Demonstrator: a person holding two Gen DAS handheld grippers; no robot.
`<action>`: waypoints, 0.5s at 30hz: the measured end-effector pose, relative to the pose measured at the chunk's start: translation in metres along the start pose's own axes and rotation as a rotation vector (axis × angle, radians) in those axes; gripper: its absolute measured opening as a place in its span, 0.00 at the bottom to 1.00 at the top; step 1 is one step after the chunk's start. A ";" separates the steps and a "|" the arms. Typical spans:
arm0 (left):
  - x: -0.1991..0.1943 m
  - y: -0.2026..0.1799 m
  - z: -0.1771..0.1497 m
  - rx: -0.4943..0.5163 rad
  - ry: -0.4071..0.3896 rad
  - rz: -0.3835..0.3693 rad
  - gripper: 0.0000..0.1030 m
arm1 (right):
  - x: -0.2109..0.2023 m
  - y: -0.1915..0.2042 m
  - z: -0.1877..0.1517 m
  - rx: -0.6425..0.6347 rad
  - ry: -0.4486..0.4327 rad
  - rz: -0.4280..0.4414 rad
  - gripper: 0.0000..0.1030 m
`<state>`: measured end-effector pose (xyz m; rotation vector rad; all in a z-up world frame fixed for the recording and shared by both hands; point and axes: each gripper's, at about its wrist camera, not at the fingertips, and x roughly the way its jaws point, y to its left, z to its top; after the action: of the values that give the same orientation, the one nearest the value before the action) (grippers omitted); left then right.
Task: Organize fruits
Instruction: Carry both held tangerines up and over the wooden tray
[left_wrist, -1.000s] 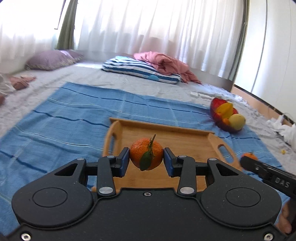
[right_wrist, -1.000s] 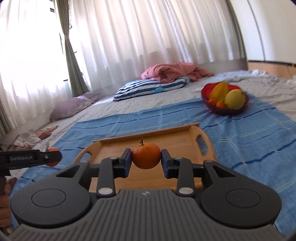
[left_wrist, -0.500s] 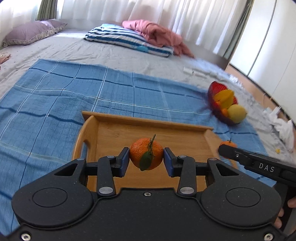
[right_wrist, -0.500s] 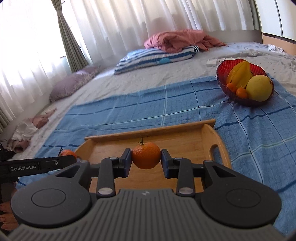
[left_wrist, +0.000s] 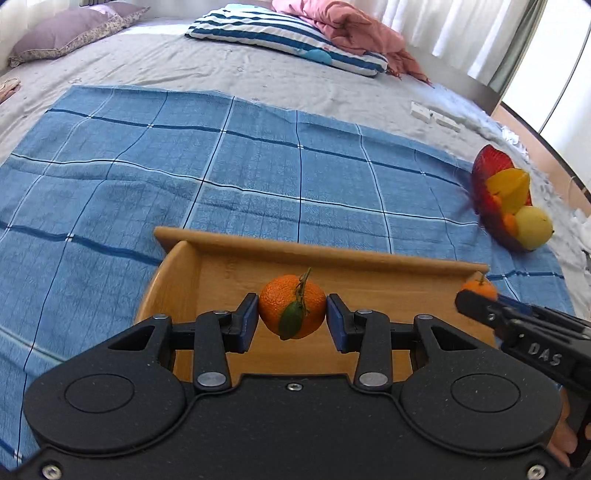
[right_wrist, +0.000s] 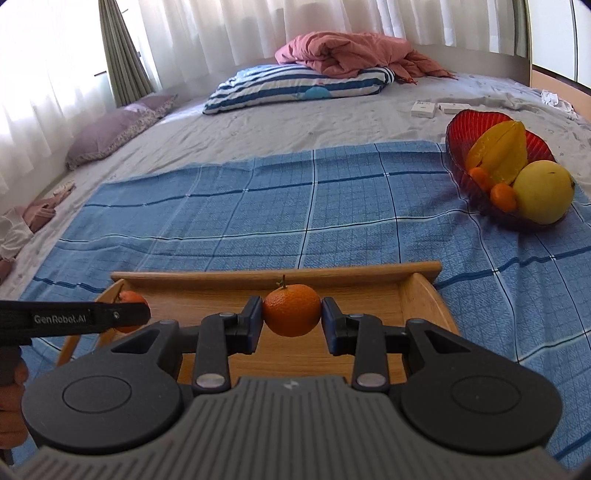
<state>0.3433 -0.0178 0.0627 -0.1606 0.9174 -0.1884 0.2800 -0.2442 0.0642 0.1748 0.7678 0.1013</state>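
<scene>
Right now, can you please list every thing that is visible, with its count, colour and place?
mandarins: two, orange, one held in each gripper above the tray
tray: one, wooden, on the blue cloth
cloth: one, blue checked, on the bed
bowl: one, red, on the cloth's right edge, holding yellow and orange fruit
pillows: one blue-and-white striped, one purple, far side of the bed
blanket: one, pink, on the striped pillow
left gripper: black, shut on a leafy mandarin
right gripper: black, shut on a mandarin
</scene>
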 end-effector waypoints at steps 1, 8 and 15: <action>0.003 0.000 0.001 -0.004 0.006 -0.002 0.37 | 0.005 0.000 0.001 0.000 0.009 -0.008 0.38; 0.015 0.000 0.010 -0.027 0.011 -0.017 0.37 | 0.031 -0.002 0.003 0.018 0.040 -0.037 0.38; 0.029 -0.001 0.012 -0.013 0.019 -0.011 0.37 | 0.048 -0.003 0.000 0.028 0.045 -0.057 0.38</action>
<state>0.3700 -0.0241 0.0481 -0.1765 0.9374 -0.1947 0.3140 -0.2397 0.0311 0.1772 0.8184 0.0405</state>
